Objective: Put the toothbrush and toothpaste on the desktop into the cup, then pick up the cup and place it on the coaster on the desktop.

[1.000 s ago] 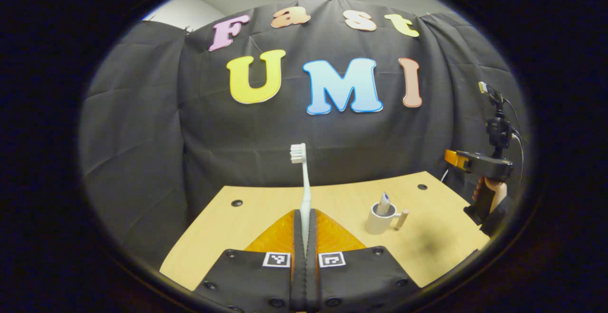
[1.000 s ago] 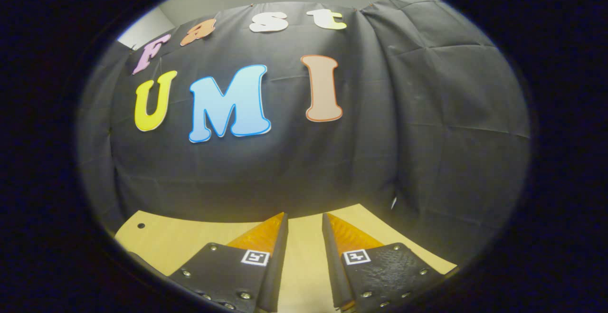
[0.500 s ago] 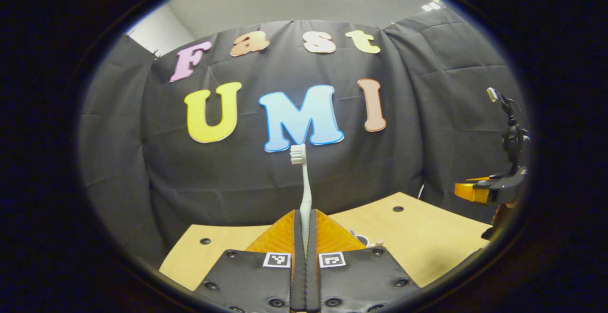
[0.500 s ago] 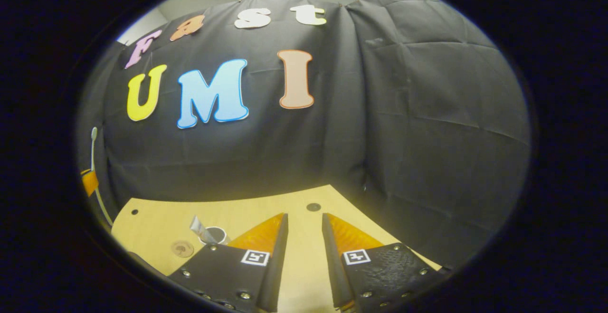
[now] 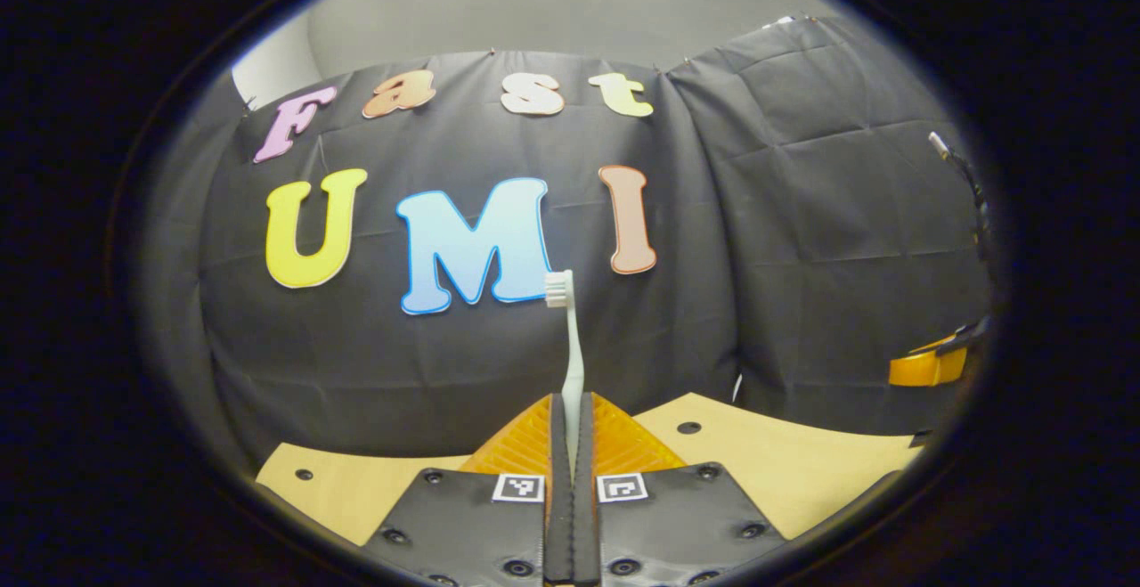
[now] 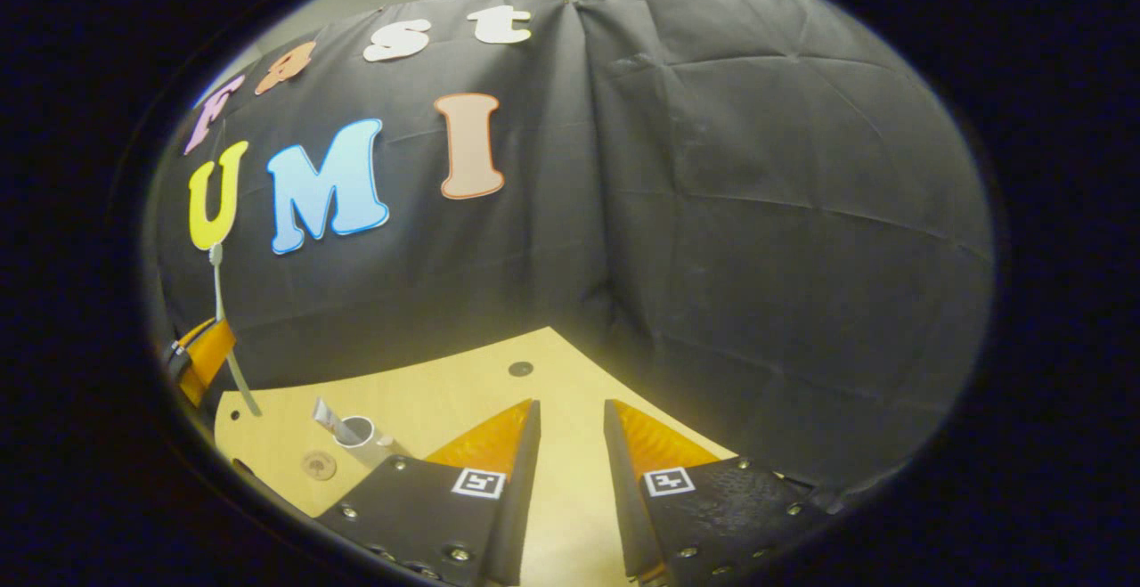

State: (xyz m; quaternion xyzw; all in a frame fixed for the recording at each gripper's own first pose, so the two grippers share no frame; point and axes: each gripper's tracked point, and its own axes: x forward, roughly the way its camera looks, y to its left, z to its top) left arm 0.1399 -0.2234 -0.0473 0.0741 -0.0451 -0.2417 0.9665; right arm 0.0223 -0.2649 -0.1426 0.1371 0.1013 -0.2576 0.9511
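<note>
In the left gripper view, the left gripper (image 5: 572, 409) has its two fingers pressed together on the handle of a pale toothbrush (image 5: 570, 351), which stands upright with its bristled head at the top, raised above the light wooden desktop (image 5: 784, 467). The desktop's far edge meets the black cloth wall, and bare wood lies open to both sides of the fingers. At the far right of that view, part of the right gripper (image 5: 926, 368) hangs in the air. In the right gripper view, the right gripper (image 6: 572, 431) holds nothing, its fingers parted by a moderate gap over bare wood near the desktop's far right corner. To the left in that view stands the white cup (image 6: 361, 433) with the toothpaste (image 6: 326, 416) leaning inside it. The round coaster (image 6: 317, 465) lies flat just left of the cup, apart from it, near the desktop's edge. Farther left, the left gripper (image 6: 209, 351) holds the toothbrush (image 6: 223, 320) up.
</note>
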